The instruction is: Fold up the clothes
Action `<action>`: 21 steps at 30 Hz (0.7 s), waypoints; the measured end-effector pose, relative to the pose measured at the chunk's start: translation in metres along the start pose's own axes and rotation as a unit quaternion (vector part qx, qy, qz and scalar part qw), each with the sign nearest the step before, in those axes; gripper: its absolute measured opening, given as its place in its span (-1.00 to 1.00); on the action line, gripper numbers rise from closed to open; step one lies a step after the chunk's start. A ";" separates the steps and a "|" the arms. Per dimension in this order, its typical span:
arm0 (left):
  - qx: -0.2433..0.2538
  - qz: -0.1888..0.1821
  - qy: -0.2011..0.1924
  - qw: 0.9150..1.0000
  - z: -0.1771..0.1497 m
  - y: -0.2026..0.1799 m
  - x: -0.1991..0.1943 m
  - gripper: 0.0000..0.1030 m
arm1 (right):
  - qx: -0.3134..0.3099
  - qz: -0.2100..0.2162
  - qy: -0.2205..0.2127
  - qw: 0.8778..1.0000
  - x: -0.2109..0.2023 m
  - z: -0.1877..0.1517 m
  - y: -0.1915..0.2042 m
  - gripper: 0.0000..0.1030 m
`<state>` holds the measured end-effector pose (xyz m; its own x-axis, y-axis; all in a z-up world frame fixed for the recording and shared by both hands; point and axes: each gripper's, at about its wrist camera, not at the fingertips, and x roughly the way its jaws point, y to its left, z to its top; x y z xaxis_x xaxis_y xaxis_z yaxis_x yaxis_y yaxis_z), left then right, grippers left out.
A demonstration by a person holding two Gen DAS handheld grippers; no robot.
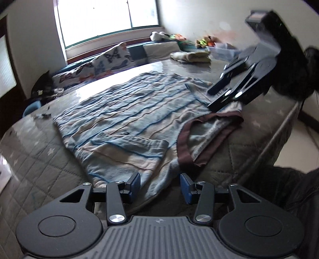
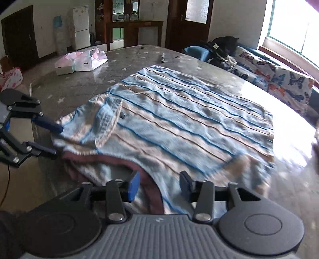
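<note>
grey quilted mattress (image 1: 30, 151) with star print, set in a bedroom under a bright window (image 1: 103, 18). item: striped shirt (image 1: 119, 111), pale blue and beige with a brown neckband, lying flat at the middle of the mattress, both short sleeves turned inward over the body. left gripper (image 1: 160, 186): jaws apart, blue pads hovering over the shoulder edge nearest it, nothing clamped. right gripper (image 2: 159, 185): jaws apart, poised above the neckband and the opposite shoulder, holding nothing. also present: folded pale garments (image 1: 191, 55) at the far edge, butterfly-print cloth (image 2: 279, 79) along the window side, white plastic bags (image 2: 83, 59) on a far corner.
</note>
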<state>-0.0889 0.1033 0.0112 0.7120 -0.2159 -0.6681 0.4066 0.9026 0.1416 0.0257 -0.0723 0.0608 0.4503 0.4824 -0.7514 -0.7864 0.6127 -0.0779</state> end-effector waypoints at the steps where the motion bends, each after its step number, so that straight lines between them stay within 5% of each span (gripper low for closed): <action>1: 0.010 0.002 0.001 1.000 0.000 -0.003 0.003 -0.09 | -0.005 -0.009 0.001 1.000 -0.006 -0.005 -0.001 0.08; 6: 0.036 0.001 -0.005 0.999 0.002 -0.008 0.012 -0.22 | -0.019 -0.040 0.019 0.999 -0.023 -0.028 -0.008 0.08; 10: 0.034 -0.007 -0.009 0.999 0.005 -0.008 0.013 -0.72 | -0.028 -0.055 0.041 0.997 -0.029 -0.047 -0.012 0.08; 21: -0.050 -0.007 -0.037 0.998 0.043 0.030 0.011 -0.80 | -0.080 -0.059 0.026 0.995 -0.023 -0.058 -0.008 0.08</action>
<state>-0.0445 0.1117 0.0397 0.7484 -0.2528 -0.6131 0.3602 0.9312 0.0558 -0.0024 -0.1244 0.0406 0.5242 0.3772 -0.7635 -0.7886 0.5534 -0.2681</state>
